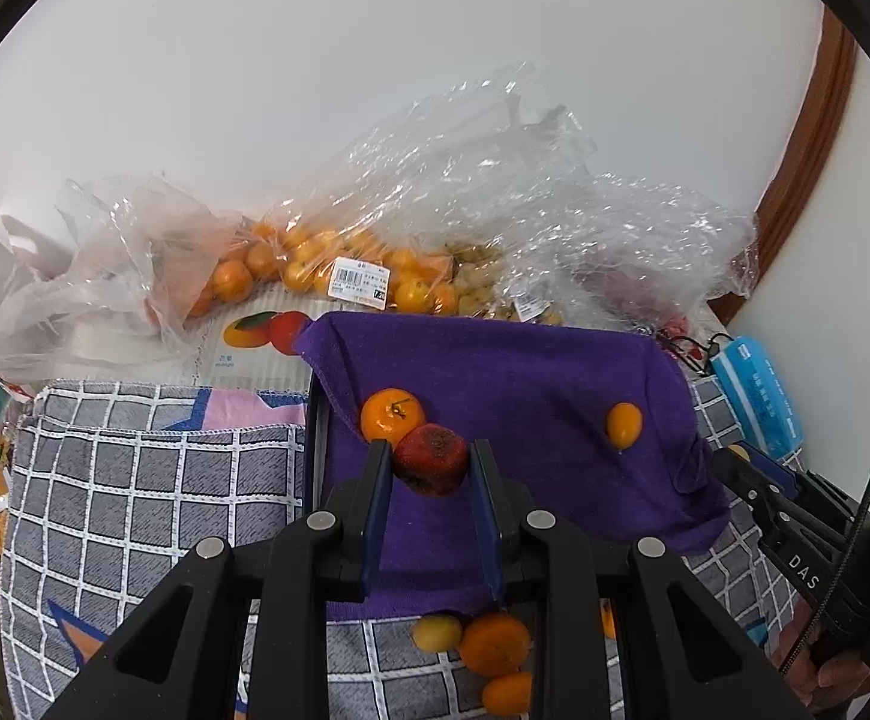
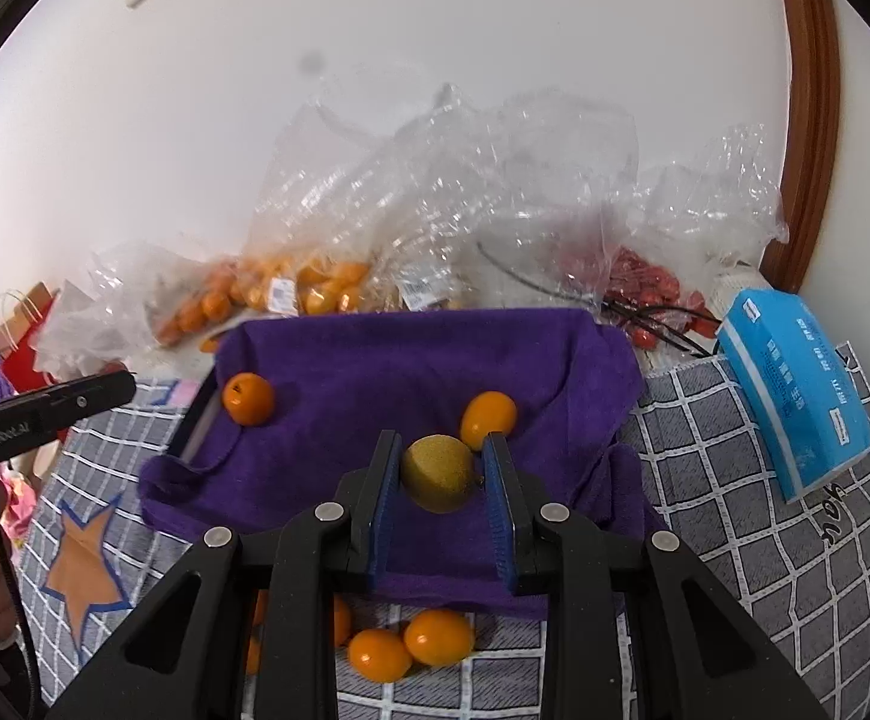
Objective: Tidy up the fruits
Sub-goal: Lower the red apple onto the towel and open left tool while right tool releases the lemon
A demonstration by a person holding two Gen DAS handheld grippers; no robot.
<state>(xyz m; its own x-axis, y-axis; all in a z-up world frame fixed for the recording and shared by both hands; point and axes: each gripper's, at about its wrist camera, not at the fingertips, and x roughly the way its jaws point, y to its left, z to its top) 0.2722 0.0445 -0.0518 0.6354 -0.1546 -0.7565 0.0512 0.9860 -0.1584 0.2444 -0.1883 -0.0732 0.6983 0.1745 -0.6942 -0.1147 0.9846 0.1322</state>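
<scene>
Left fingers (image 1: 429,468) clamp a red fruit (image 1: 432,459), right fingers (image 2: 442,471) a yellow fruit (image 2: 438,471); we see two oranges on the purple cloth (image 2: 411,354), perhaps four loose below.

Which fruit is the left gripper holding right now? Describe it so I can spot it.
Find the purple towel in the middle of the checked cloth. Above its near left part, the left gripper is shut on a dark red fruit, beside an orange mandarin. It is the only red one there.
</scene>
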